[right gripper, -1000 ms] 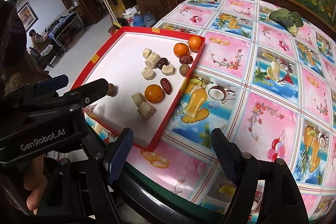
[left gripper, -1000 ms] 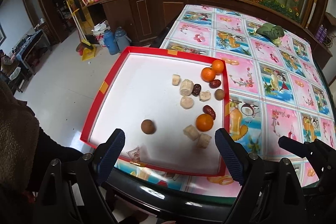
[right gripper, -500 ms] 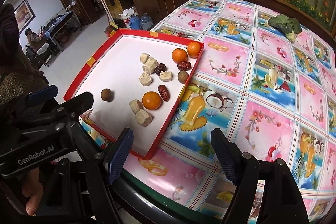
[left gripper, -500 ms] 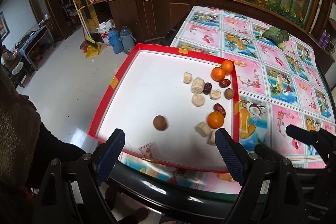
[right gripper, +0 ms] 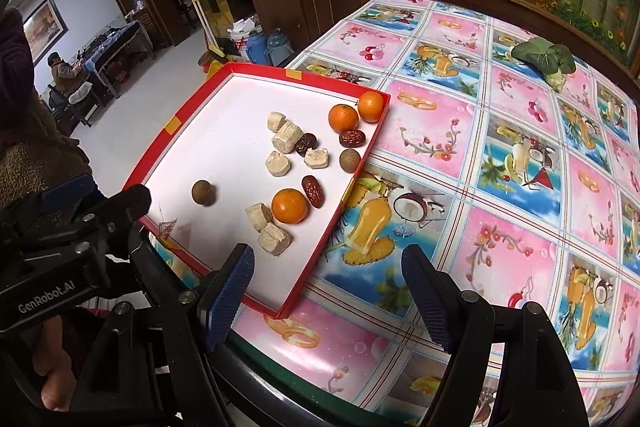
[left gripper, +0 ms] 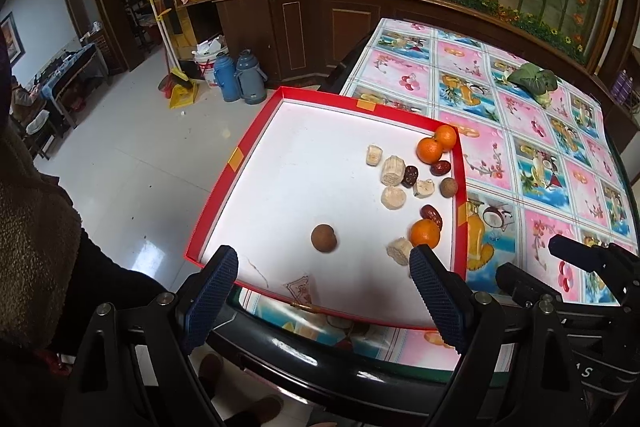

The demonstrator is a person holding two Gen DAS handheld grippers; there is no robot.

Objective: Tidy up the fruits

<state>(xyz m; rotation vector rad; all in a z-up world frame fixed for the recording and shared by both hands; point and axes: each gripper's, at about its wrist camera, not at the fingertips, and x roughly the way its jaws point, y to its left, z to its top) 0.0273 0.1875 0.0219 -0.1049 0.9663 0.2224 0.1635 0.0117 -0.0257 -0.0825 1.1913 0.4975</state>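
While both claws hang wide and empty over the near worktop (right gripper: 500, 239) edge, the left claw (left gripper: 320, 291) frames a lone brown fruit (left gripper: 324, 237) in the red tray (left gripper: 224, 183), and the right claw (right gripper: 326, 291) sits over the tray's corner. Only the right view shows both near pale chunks (right gripper: 274, 238) whole; the left view's pad hides one. Farther off, oranges (right gripper: 343, 118) and dates (right gripper: 352, 138) cluster at the tray's right wall, with a leafy vegetable (right gripper: 544, 58) beyond.

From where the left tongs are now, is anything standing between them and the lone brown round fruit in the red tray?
Only the tray's low red near rim. The left tongs are open, and the brown round fruit sits alone on bare white floor just beyond it.
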